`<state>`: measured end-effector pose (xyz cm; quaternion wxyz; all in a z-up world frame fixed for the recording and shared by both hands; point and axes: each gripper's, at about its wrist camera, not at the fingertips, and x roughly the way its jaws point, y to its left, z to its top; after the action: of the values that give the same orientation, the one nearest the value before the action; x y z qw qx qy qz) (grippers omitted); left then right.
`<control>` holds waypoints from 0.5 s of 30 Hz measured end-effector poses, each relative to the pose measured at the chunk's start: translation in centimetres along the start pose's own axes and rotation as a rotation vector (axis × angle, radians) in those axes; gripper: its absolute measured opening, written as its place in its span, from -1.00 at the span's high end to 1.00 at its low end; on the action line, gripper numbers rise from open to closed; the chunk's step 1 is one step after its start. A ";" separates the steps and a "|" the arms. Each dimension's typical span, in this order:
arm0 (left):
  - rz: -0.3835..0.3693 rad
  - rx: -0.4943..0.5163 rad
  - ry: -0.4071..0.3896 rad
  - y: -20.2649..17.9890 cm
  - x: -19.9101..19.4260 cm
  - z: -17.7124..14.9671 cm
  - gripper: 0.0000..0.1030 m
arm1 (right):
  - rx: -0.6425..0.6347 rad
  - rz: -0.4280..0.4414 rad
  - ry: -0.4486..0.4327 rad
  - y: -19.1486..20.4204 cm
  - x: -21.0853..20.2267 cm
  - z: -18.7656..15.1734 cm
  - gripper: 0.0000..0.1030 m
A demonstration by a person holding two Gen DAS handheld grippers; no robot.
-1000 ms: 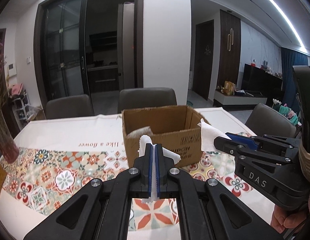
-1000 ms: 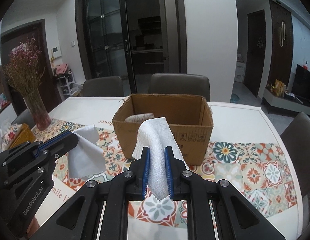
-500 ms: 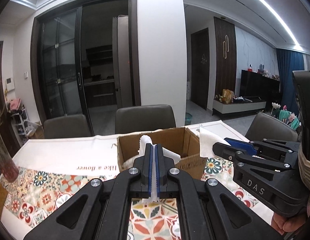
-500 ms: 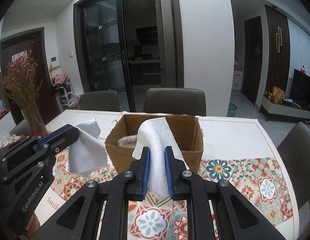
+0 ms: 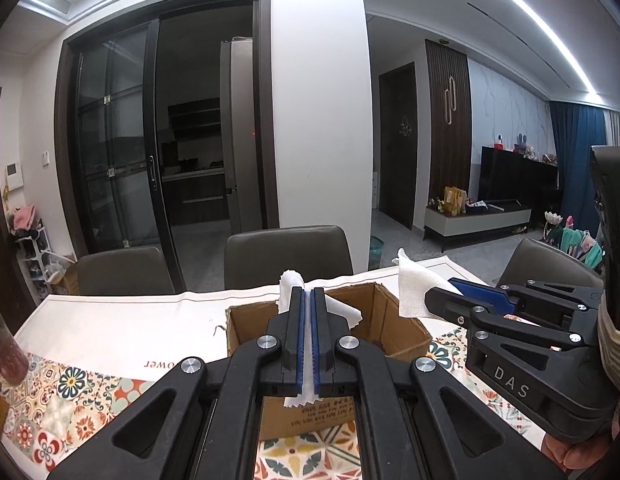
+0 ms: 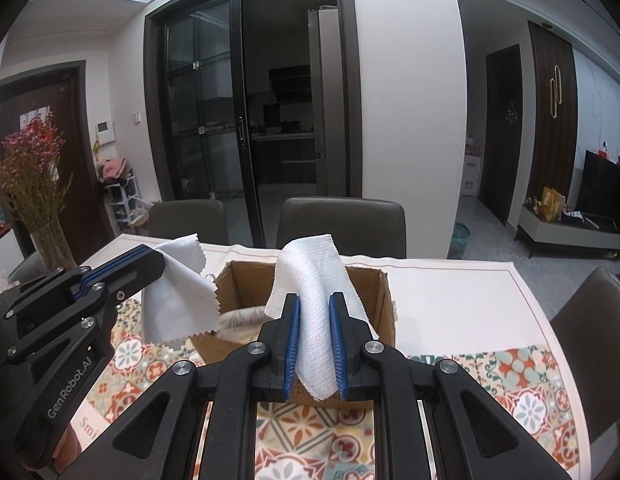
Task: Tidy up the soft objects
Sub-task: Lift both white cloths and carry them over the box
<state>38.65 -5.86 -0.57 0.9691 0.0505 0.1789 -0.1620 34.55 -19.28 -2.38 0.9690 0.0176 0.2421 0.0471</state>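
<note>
Chairs (image 6: 341, 220) line the far side of the table (image 6: 449, 300), with dark glass sliding doors behind them and a vase of dried pink flowers (image 6: 30, 184) off to the left. Nothing much blocks the open cardboard box (image 6: 383, 304) in the middle, which already has something pale lying inside. Left gripper (image 5: 308, 296) is clamped tight on a thin white cloth (image 6: 178, 292) with zigzag edges, held just above the box's left side. Right gripper (image 6: 314, 304) is pinching a thicker woven white towel (image 6: 313, 280), hanging over the box's near edge. Writing-wise: "DAS" on the right gripper's side, "GenRobot.AI" on the left one, and "ower" printed on the tablecloth (image 5: 70, 384), which is white with colourful tile patterns. Off right there's a TV cabinet (image 5: 517, 176) and blue curtains (image 5: 581, 160).
</note>
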 end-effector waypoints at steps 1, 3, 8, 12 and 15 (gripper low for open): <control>0.001 0.003 -0.001 0.1 0.3 0.1 0.91 | 0.001 -0.001 -0.001 -0.1 0.3 0.2 0.68; 0.002 0.007 -0.002 0.2 1.1 0.3 0.91 | 0.005 0.000 0.003 -0.3 1.0 0.4 0.68; 0.000 0.003 0.011 0.5 3.0 0.6 0.91 | 0.005 0.002 0.012 -0.6 3.0 1.0 0.68; -0.011 -0.016 0.042 1.2 4.8 0.4 0.91 | 0.002 0.005 0.022 -0.6 4.4 1.2 0.68; -0.012 -0.022 0.071 1.5 6.3 0.2 0.91 | -0.003 0.007 0.035 -0.7 5.7 1.6 0.68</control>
<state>44.76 -6.37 -2.59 0.9617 0.0443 0.2151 -0.1639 40.39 -19.47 -3.73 0.9644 0.0161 0.2589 0.0512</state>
